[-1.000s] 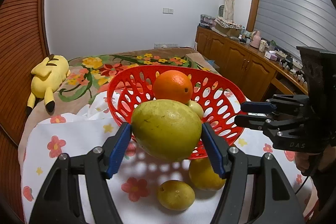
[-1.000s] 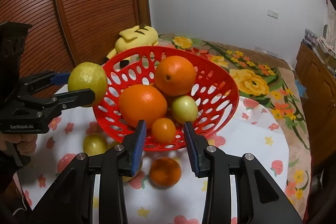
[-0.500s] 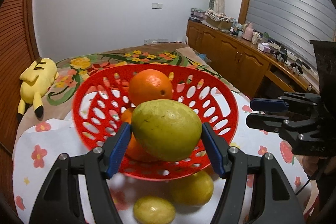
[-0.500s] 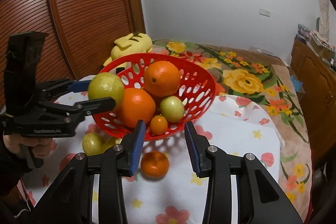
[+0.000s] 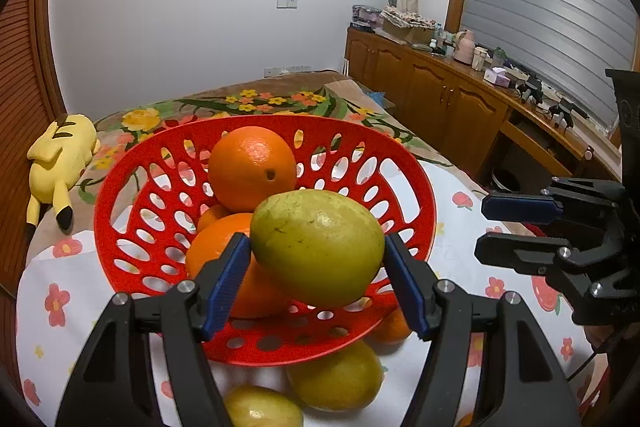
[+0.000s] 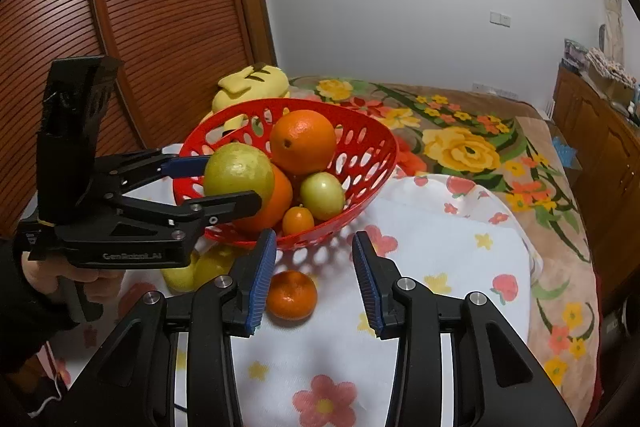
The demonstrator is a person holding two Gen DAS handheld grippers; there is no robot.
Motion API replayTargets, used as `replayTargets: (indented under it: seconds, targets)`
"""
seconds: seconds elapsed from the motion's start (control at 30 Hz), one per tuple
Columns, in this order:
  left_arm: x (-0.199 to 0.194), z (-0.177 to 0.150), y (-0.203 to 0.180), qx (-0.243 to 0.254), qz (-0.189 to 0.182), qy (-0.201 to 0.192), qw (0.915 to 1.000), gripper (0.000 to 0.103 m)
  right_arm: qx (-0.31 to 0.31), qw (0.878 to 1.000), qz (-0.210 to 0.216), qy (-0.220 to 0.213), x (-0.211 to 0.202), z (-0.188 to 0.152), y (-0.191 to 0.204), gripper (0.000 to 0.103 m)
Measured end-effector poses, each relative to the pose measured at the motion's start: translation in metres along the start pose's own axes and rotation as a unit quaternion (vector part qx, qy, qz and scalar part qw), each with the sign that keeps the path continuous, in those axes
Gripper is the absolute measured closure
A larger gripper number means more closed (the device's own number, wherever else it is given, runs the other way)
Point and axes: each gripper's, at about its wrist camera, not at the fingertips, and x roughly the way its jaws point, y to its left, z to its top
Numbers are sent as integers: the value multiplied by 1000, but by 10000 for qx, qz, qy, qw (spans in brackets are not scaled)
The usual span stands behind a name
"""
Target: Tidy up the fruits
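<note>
Here your left hand-held gripper point(image 5: 316, 283) grasps the yellow-green fruit point(image 5: 318, 247) between its blue pads, above the near rim of the red basket point(image 5: 120, 219). Your right hand-held gripper point(image 6: 314, 277) stands released, holding nothing, its fingers spread above the small orange point(image 6: 291, 294) on the flowered surface point(image 6: 440, 259). Two more yellow-green fruits point(image 5: 336, 377) lie partly hidden beneath the basket and your left gripper's frame.

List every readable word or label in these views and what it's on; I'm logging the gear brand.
"GenRobot.AI": pale print on the black body of the left tongs, right wrist view; slightly blurred.
Embossed mark on the right tongs body, left wrist view: too blurred to read.
Items on the wooden sideboard: too small to read.
</note>
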Motion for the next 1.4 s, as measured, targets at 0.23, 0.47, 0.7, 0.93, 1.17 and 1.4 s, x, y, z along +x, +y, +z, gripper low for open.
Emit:
replayTargets:
  seconds: [0.23, 0.47, 0.7, 0.93, 1.17, 1.4]
  targets:
    - [6, -2, -5, 21, -21, 149, 9999, 35, -19, 10000, 18, 18, 0, -2, 2, 63]
    - [0, 1, -6, 29, -9, 21, 10000, 35, -9, 10000, 29, -5, -1, -2, 2, 63]
    - [-15, 5, -7, 59, 22, -111, 9999, 35, -23, 10000, 29, -14, -4, -3, 6, 63]
    - [-33, -1, -6, 65, 74, -206, 9997, 35, -68, 9999, -41, -106, -17, -1, 17, 63]
    - [-62, -19, -8, 102, 124, -349, 9993, 31, 48, 9996, -126, -251, -34, -12, 31, 63]
    - [-82, -48, -3, 83, 203, -361, 9991, 29, 230, 9991, -160, -306, -46, -32, 45, 63]
